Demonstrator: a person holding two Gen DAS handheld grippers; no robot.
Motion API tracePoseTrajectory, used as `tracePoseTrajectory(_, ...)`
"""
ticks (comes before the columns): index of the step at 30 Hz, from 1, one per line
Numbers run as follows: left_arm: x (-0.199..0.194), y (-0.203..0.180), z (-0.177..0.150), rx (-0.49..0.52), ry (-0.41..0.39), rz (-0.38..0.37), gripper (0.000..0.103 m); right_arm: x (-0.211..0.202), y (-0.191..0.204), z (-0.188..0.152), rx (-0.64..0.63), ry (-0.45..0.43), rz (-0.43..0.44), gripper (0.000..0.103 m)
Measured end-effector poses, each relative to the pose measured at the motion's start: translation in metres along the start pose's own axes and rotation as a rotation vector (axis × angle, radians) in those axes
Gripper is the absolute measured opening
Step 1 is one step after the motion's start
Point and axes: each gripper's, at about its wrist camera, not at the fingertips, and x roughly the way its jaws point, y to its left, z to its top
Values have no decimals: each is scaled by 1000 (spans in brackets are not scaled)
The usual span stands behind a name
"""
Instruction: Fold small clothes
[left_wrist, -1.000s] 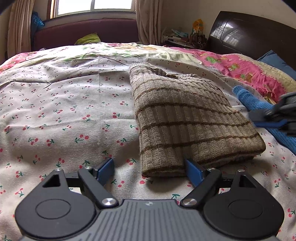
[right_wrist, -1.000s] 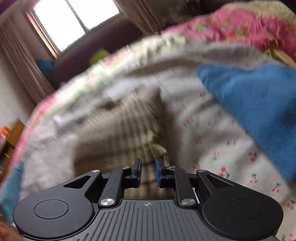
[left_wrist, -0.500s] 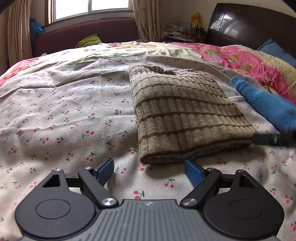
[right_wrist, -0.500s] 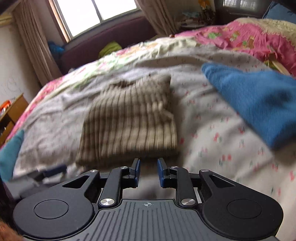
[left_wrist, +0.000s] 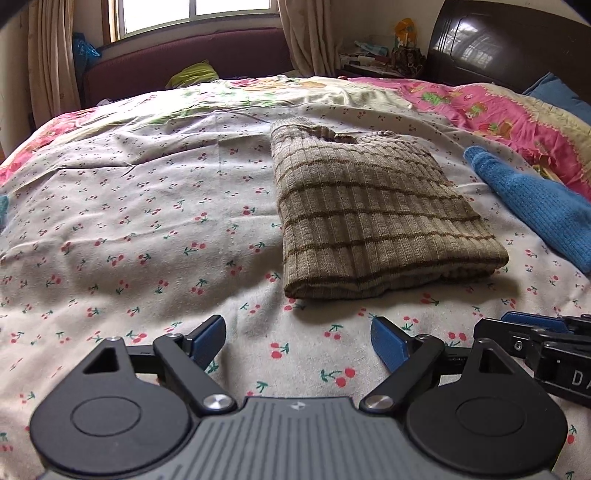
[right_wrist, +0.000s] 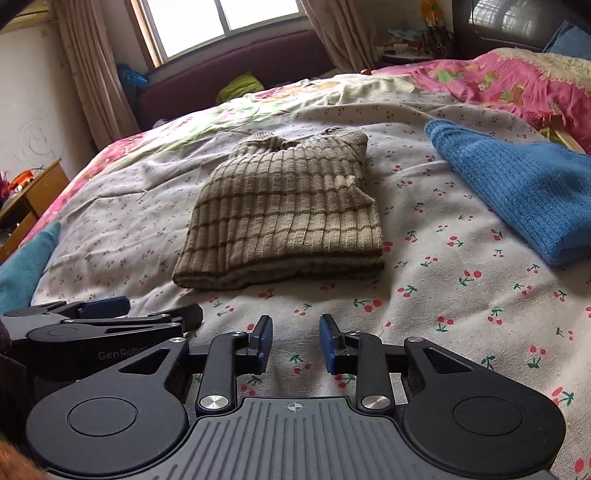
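Showing only in the right view, a wooden desk (right_wrist: 26, 206). Folded sweater (left_wrist: 373, 218) lies ahead of both empty grippers: left gripper (left_wrist: 298, 341) wide open, right gripper (right_wrist: 295, 343) partly open.

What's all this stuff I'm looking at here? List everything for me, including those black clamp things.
Striped sweater: one, tan with brown stripes, folded, middle of the bed.
Blue knit garment: one, blue, right of the sweater, apart from it.
Cherry-print sheet: one, white with red cherries, covering the bed.
Pink quilt: one, pink patterned, far right.
Teal cloth: one, teal, left edge.
Headboard: one, dark wood, far right.
Window: one, bright, back wall, beige curtains beside.
Left gripper: black, blue pads, wide open, empty.
Right gripper: black, blue pads, open, empty.
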Motion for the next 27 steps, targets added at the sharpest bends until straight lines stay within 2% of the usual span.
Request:
tracePoseTrajectory(5,-4,-1,0,-9,14,7,103,-2,-3,-2,14,-13,-8,28)
tracePoseTrajectory(10,-8,-1,-3,-18,19,10,103,-4,-2,-3,8,-14,-19,29)
tracePoseTrajectory(13,-10,-3,-4,-2,21,25,103,-2,-2,-4,1,-5,-34,34)
tracePoseTrajectory(27,-11,-7,-8,9,39,30,103,1,3,-9,-46,13,-77,36)
